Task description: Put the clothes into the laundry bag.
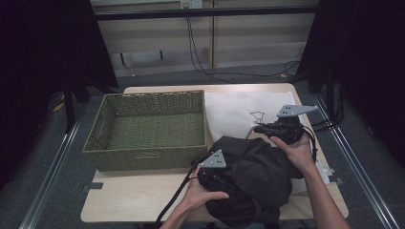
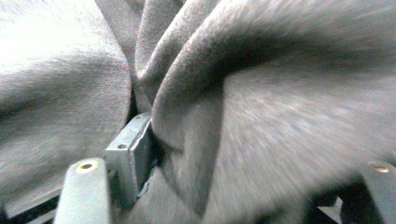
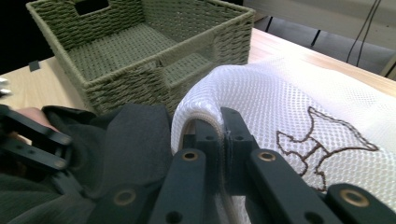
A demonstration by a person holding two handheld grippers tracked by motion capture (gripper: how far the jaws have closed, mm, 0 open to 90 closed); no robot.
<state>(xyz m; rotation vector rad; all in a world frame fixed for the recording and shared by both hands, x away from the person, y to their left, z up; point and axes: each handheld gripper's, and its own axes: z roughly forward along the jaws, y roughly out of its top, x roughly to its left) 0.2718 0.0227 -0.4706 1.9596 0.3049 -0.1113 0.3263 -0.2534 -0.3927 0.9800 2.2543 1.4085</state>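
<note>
So my right claw (image 3: 217,122) was pressed together on the edge of the white mesh bag (image 3: 299,98), pinching a fold of the netting right between the jaws. That bag lay spread flat on the far right part of the tabletop (image 1: 138,198), with a little outlined animal design (image 3: 322,147) stitched on it, just beside the green woven basket (image 1: 149,128). The basket sat on the left half of the tabletop, and I could see straight into it from the right claw's camera. My left claw (image 1: 213,177) was down on the dark garment (image 1: 258,176), which was bunched in a heap at the near edge of the tabletop, touching the basket's front corner and lying over the near part of the mesh bag. From the left claw's own camera it was basically all gray fabric (image 2: 280,121) up close, with thick folds sitting between the jaws. The jaws stood spread apart with cloth bulging in the gap, and I couldn't see them pressing on it. Both of my hands came in from the near side, the right hand (image 1: 300,151) resting against the garment's far edge.
</note>
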